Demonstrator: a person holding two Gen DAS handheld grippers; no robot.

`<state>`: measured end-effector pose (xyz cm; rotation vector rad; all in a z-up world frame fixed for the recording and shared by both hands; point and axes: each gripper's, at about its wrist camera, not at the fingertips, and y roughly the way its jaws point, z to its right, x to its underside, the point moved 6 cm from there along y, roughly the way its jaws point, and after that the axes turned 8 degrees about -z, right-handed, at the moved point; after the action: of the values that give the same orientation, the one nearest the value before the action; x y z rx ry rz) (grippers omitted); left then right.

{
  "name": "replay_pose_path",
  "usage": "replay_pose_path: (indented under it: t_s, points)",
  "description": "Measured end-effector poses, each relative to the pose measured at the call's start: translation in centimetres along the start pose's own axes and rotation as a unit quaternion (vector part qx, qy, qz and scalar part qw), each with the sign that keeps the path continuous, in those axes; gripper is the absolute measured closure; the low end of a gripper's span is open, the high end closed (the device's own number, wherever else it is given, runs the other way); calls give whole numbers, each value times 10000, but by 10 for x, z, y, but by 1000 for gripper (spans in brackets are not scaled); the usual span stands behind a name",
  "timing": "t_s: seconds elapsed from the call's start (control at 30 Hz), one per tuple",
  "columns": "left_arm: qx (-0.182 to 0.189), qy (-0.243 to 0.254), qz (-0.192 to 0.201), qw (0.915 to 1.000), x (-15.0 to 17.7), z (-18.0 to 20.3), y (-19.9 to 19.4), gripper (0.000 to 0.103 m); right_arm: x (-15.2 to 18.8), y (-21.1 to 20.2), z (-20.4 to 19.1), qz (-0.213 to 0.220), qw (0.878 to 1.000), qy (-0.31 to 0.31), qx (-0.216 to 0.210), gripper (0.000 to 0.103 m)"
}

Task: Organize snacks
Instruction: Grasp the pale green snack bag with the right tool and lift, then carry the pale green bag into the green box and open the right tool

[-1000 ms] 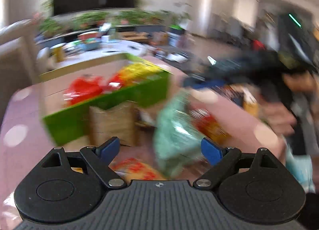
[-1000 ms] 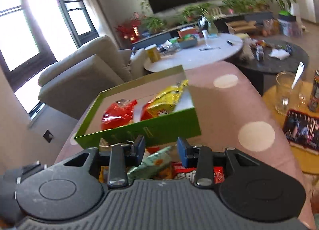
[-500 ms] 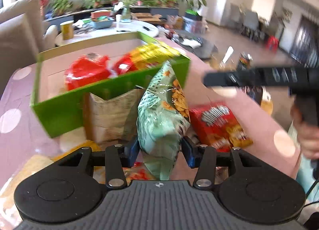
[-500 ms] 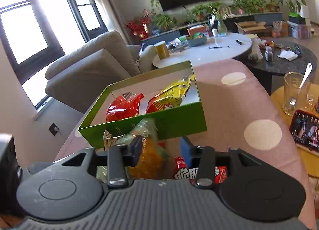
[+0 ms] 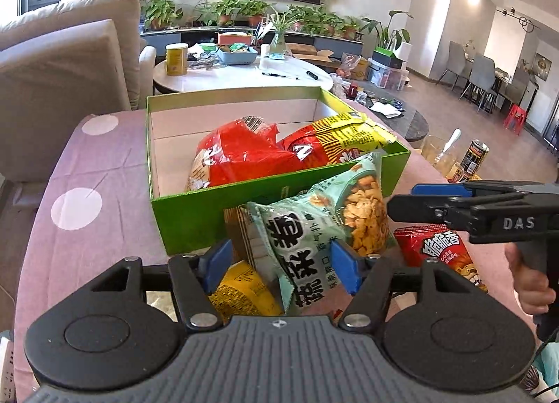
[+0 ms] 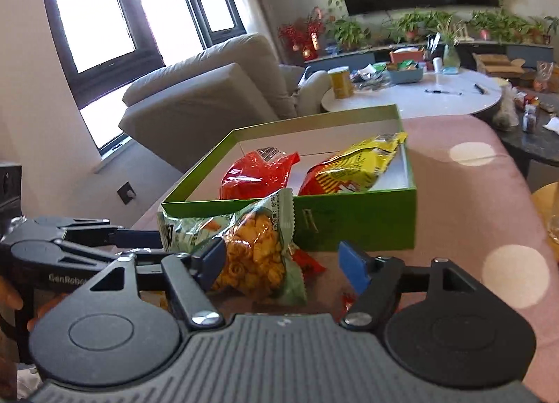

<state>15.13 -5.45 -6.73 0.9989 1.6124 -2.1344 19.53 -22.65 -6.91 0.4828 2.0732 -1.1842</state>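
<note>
On the pink table (image 5: 87, 172), left gripper (image 5: 281, 265) seemingly released green bag (image 5: 314, 228).

left gripper (image 5: 281, 265) & right gripper (image 6: 283, 263): black w/ blue pads, silver screws, ribbed grey housing, white "das" lettering.

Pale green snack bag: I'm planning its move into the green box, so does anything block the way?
The green box's near wall stands right behind the pale green snack bag, so it must go over it. Inside, the red bag and yellow bag fill the right side; the left floor is bare.
</note>
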Motion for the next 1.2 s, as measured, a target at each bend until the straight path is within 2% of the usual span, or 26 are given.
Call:
replay_pose_path:
  t_s: [0.27, 0.43, 0.5, 0.57, 0.93, 1.2]
  points:
    - [186, 132, -95, 9997, 6, 8, 8, 39, 4, 16, -2, -231, 9990, 197, -332, 26]
    - [354, 76, -240, 9991, 9, 16, 19, 41, 6, 21, -3, -365, 9976, 407, -419, 27]
    - [474, 121, -227, 9985, 9, 21, 19, 49, 7, 20, -3, -370, 9975, 469, -374, 41]
    - [436, 165, -192, 9987, 9, 24, 15, 49, 7, 16, -3, -348, 9970, 578, -380, 47]
    - [414, 487, 426, 9970, -10, 46, -27, 49, -5, -28, -21, 308, 9983, 451, -225, 48]
    - [367, 713, 623, 9948, -29, 57, -34, 49, -22, -38, -15, 561, 9972, 364, -322, 48]
